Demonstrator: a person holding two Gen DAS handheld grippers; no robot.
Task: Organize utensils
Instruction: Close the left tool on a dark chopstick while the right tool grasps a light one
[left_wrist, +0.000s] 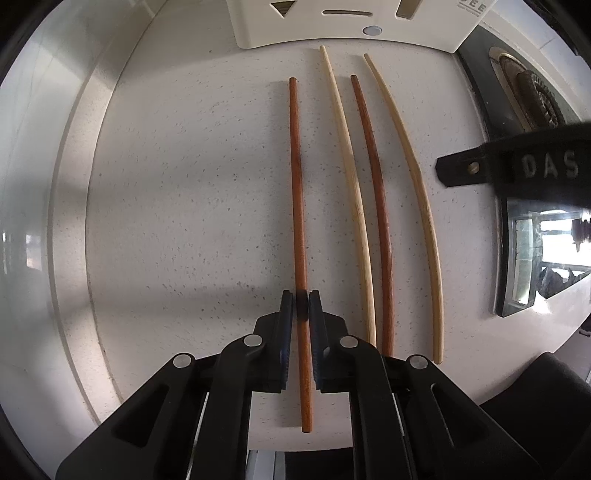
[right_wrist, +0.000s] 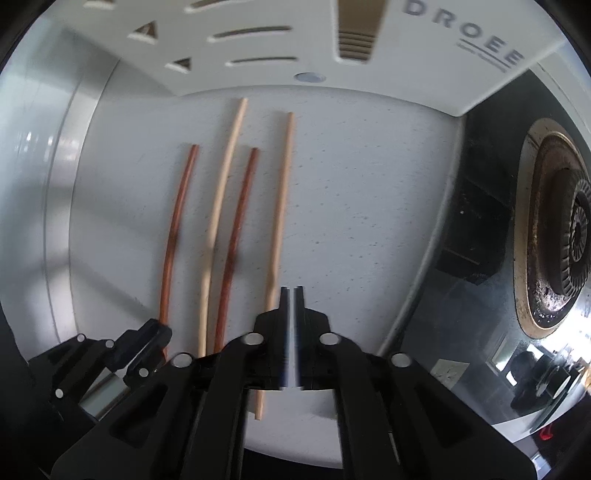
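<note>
Several chopsticks lie side by side on the speckled white counter (left_wrist: 184, 184). My left gripper (left_wrist: 302, 295) is shut on the leftmost dark brown chopstick (left_wrist: 296, 177), low at the counter. To its right lie a pale chopstick (left_wrist: 347, 147), a second brown chopstick (left_wrist: 373, 177) and another pale chopstick (left_wrist: 417, 177). In the right wrist view the same row shows: brown (right_wrist: 177, 229), pale (right_wrist: 218, 206), brown (right_wrist: 236, 229), pale (right_wrist: 280, 206). My right gripper (right_wrist: 291, 291) is shut and empty, just right of the rightmost pale chopstick. The left gripper shows at lower left (right_wrist: 147, 339).
A white knife-block style holder (left_wrist: 332, 22) with slots stands at the far edge of the counter; it also shows in the right wrist view (right_wrist: 332, 48). A gas stove burner (right_wrist: 569, 236) on a black cooktop lies to the right. A steel sink edge (left_wrist: 62, 184) runs along the left.
</note>
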